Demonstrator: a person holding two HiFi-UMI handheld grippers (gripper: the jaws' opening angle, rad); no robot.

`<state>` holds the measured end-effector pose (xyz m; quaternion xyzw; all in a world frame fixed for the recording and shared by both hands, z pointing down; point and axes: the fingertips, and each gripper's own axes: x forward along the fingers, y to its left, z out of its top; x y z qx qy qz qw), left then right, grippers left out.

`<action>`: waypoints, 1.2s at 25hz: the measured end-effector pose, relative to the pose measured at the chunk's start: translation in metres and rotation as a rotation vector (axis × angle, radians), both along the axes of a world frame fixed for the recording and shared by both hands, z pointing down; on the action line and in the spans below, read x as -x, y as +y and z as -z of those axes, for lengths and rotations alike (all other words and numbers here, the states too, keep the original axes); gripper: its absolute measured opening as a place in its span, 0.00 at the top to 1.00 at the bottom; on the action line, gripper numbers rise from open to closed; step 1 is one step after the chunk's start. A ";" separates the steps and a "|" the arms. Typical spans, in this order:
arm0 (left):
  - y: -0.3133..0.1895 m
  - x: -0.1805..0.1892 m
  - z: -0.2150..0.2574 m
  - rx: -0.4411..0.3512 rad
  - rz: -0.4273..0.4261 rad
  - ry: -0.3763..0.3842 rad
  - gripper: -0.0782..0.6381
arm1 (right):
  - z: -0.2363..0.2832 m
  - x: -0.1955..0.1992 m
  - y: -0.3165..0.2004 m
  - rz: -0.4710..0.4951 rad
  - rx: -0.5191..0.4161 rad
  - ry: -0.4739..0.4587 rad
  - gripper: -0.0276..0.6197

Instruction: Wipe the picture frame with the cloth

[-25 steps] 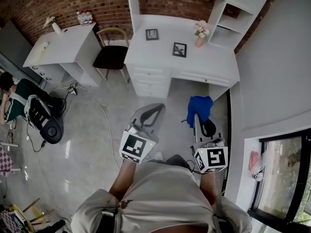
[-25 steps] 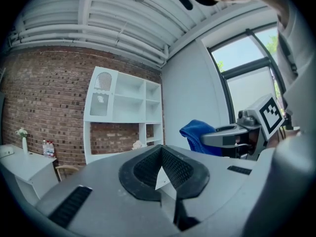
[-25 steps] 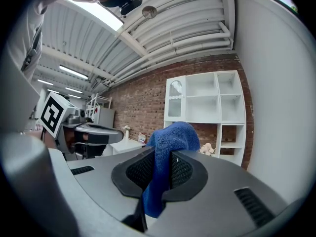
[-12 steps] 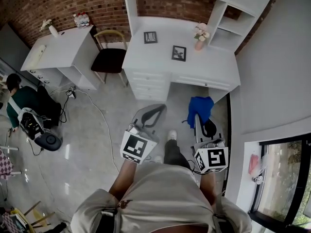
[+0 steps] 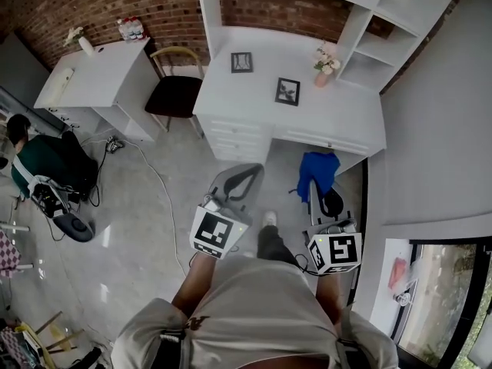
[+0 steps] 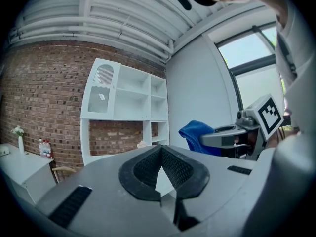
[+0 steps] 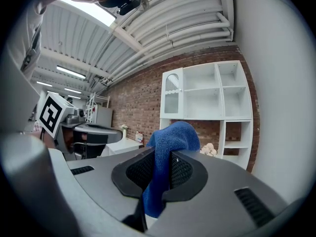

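Two black picture frames stand on the white desk (image 5: 338, 121) far ahead: one at the back (image 5: 241, 62), one nearer the middle (image 5: 287, 91). Both grippers are held over the floor, well short of the desk. My right gripper (image 5: 314, 194) (image 7: 165, 157) is shut on a blue cloth (image 5: 317, 167) (image 7: 170, 135) that bunches above the jaws and hangs below them. My left gripper (image 5: 252, 169) (image 6: 160, 152) is shut, with nothing between its pads. The blue cloth (image 6: 197, 135) also shows in the left gripper view, off to the right.
A pink flower vase (image 5: 324, 64) stands on the desk near the white shelving (image 5: 377, 21). A chair (image 5: 175, 91) and a white side table (image 5: 100, 71) are left of the desk. A cable (image 5: 157, 179) crosses the floor. A person (image 5: 42, 160) sits at far left.
The holder's foot has stepped forward between the grippers, and the desk has shifted slightly in view. The seated person at left has moved. Both grippers keep their pose and grip.
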<state>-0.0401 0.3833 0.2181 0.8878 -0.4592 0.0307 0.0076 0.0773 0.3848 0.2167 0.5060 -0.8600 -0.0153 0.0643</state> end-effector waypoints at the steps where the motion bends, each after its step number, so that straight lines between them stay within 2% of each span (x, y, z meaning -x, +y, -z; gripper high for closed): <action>1: -0.006 -0.001 -0.001 0.001 0.003 -0.001 0.89 | -0.001 -0.001 -0.007 0.004 0.000 -0.001 0.91; 21: -0.147 -0.043 -0.001 0.014 0.077 -0.028 0.89 | -0.006 -0.035 -0.152 0.097 0.028 -0.016 0.91; 30: -0.187 -0.062 -0.008 0.037 0.110 -0.052 0.89 | -0.012 -0.048 -0.197 0.148 0.039 -0.032 0.91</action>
